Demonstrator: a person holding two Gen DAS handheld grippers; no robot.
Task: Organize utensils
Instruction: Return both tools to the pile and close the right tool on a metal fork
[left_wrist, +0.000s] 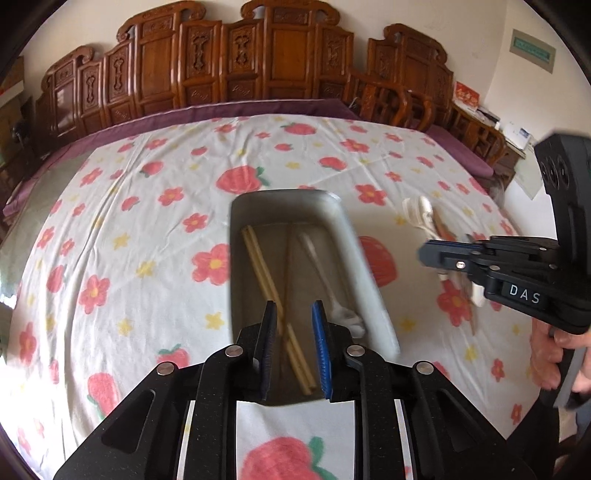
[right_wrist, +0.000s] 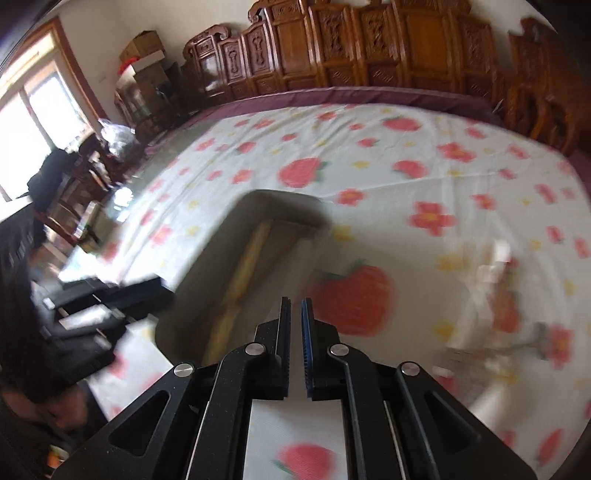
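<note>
A grey rectangular tray (left_wrist: 354, 236) lies on the floral cloth and holds a pair of bamboo chopsticks (left_wrist: 266, 273), a thin brown stick and a white spoon (left_wrist: 325, 280). My left gripper (left_wrist: 294, 314) is open and empty, just above the tray's near end. My right gripper (left_wrist: 424, 254) is to the right of the tray, above loose white spoons and sticks (left_wrist: 428, 218). In the blurred right wrist view its fingers (right_wrist: 295, 317) stand nearly together with nothing between them, the tray (right_wrist: 207, 266) is at the left and the loose utensils (right_wrist: 491, 280) at the right.
The table is covered by a white cloth with red flowers and strawberries (left_wrist: 147, 236). Carved wooden chairs (left_wrist: 236, 62) line the far edge. A person's hand (left_wrist: 554, 354) holds the right gripper's handle. A glass table with clutter (right_wrist: 92, 236) is at the left.
</note>
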